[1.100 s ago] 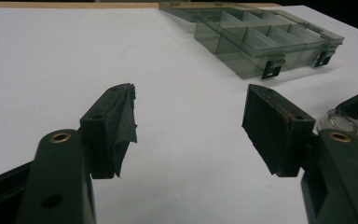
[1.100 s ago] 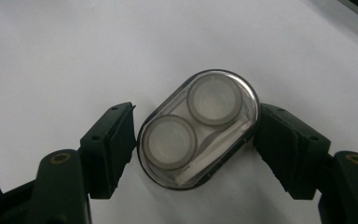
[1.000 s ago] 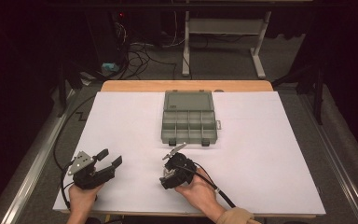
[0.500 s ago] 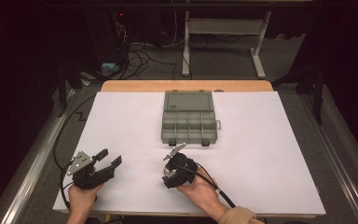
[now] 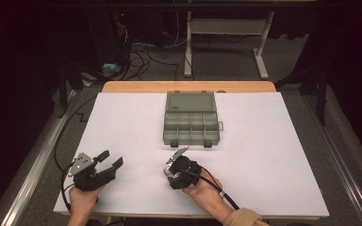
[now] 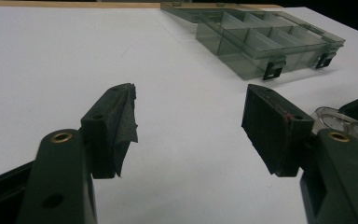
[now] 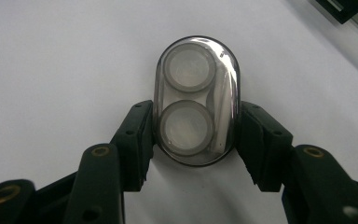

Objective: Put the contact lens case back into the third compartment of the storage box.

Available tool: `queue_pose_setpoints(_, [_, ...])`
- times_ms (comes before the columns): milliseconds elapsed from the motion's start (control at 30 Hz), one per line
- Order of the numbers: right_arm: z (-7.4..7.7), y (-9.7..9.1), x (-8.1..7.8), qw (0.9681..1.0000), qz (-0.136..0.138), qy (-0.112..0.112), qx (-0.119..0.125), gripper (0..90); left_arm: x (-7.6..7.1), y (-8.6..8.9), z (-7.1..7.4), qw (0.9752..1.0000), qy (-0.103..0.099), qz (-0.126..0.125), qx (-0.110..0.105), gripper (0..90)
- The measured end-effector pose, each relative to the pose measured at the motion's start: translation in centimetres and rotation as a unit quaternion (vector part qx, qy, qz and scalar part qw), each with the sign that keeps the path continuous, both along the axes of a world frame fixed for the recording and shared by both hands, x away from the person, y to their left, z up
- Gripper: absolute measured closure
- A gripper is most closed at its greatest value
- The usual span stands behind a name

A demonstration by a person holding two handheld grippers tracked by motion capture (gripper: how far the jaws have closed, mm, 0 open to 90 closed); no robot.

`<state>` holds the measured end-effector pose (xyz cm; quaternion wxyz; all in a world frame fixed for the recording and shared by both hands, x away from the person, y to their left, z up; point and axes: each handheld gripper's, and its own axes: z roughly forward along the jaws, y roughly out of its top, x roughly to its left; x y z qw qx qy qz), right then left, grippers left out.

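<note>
Clear oval case (image 7: 196,100) with two round wells stacked lengthwise and a slim white piece along one side. It is clamped at its near half between the right gripper (image 7: 193,135) fingers (image 7: 137,140), far half sticking out past them, held low over the white desk (image 5: 273,155). It sits just in front of the grey-green compartment box (image 5: 191,126), near that box's front latches. The box is open, lid laid flat behind it, dividers showing, lying at desk centre toward the far edge.
</note>
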<state>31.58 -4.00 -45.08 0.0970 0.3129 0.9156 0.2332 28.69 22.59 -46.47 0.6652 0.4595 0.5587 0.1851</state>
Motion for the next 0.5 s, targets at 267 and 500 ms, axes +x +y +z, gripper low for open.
queue_pose_setpoints(267, [0.0, -0.4, -0.1, 0.9999, 0.010, -0.005, 0.006, 49.5, 0.1, 0.0, 0.0, 1.0000, 0.001, 0.000, -0.002, 35.2])
queue_pose_setpoints(500, [0.4, -1.1, 0.1, 0.9997, 0.012, -0.008, 0.018, 49.7, 0.1, 0.0, -0.1, 1.0000, 0.001, 0.002, 0.000, 35.2])
